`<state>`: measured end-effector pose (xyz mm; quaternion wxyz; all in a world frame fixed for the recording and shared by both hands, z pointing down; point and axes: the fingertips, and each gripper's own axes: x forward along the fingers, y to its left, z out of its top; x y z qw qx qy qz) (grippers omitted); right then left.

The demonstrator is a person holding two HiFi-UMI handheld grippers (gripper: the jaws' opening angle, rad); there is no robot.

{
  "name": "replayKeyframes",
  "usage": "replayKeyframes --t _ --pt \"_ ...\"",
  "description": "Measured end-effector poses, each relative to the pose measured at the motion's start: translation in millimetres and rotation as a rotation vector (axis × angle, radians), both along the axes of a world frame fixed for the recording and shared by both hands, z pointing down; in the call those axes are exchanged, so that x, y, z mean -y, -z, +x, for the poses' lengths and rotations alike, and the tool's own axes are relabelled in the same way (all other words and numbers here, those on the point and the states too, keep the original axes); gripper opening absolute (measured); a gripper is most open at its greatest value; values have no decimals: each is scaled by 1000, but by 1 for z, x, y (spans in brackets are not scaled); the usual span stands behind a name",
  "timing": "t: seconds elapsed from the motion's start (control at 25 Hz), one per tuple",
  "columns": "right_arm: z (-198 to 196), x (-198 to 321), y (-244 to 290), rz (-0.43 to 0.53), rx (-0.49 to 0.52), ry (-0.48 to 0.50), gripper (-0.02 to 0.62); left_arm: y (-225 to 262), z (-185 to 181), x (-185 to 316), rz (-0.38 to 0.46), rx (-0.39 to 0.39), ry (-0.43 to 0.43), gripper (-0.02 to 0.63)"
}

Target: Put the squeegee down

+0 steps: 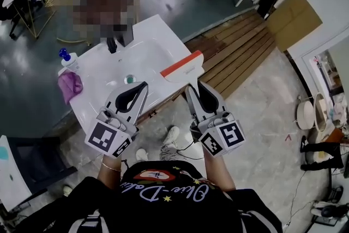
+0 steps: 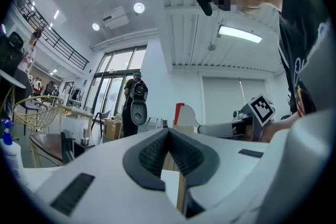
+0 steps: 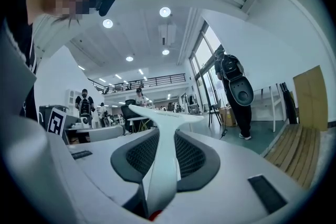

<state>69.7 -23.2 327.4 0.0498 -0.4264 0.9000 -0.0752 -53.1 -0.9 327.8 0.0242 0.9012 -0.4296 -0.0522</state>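
squeegee [image 1: 184, 68], white with orange edge

The head view hides the squeegee [image 1: 182, 67] handle between the right gripper's [image 1: 196, 89] fingers [image 1: 192, 103].

This is looking like a large open studio hall, not a home: a freestanding white washbasin [image 1: 147, 43] is standing on bare grey floor [image 1: 174, 0] beside wooden decking [image 1: 242, 54], round ceiling lights [image 3: 165, 12] are shining high overhead, a railed mezzanine [image 3: 144, 80] is running behind, and people wearing backpacks [image 3: 234, 86] are standing about.
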Motion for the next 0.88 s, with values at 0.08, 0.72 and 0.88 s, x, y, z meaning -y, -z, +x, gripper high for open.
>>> replayKeyframes --t 0.08,0.72,0.88 --pt "4 4 -1 -4 -1 2 84 -1 5 4 -1 1 0 17" --pt "13 42 -6 -24 30 52 84 -1 18 35 -1 45 32 15" --pt "11 50 -9 -22 29 63 84 -3 15 42 -1 45 48 15"
